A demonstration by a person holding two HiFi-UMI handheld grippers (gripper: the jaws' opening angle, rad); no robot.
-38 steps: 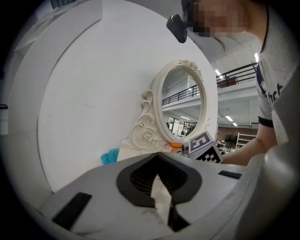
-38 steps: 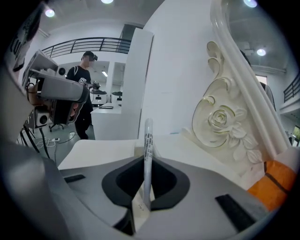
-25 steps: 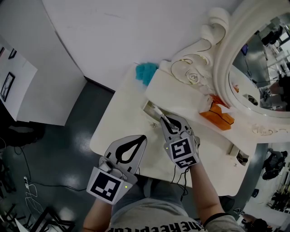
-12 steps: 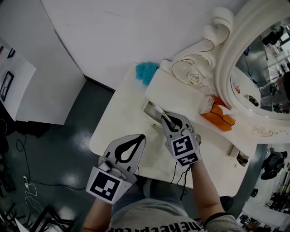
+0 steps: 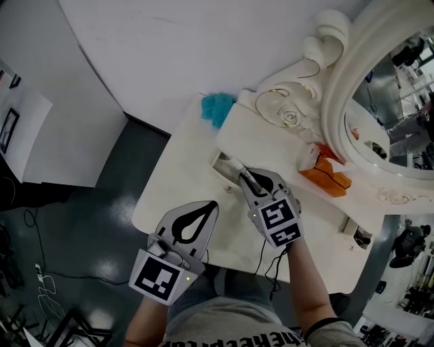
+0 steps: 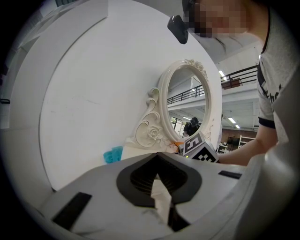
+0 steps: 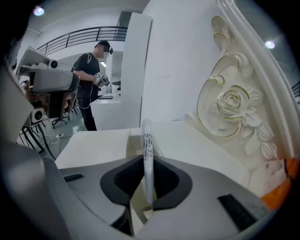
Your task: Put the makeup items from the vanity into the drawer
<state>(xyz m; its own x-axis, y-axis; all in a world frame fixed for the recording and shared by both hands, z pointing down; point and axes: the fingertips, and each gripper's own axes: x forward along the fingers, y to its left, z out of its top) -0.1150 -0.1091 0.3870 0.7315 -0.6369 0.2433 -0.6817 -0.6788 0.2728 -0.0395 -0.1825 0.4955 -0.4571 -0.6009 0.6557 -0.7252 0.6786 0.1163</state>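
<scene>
White makeup pencil (image 7: 146, 140) stands between the fingers of the right gripper (image 5: 244, 176), its far end poking past the fingertips over the open drawer (image 5: 221, 161) in the desk (image 5: 180, 190). These fingers have just been opening: narrow gap, loose around the pencil. Left gripper (image 5: 215, 204) sits beside and short of them, fingers together, empty.

Soft, even indoor light: the white wall (image 5: 203, 41) is bright, the grey floor (image 5: 88, 203) dim. Both gripper views bulge fisheye with black corners; ceiling lamps (image 7: 38, 10) flare small.
</scene>
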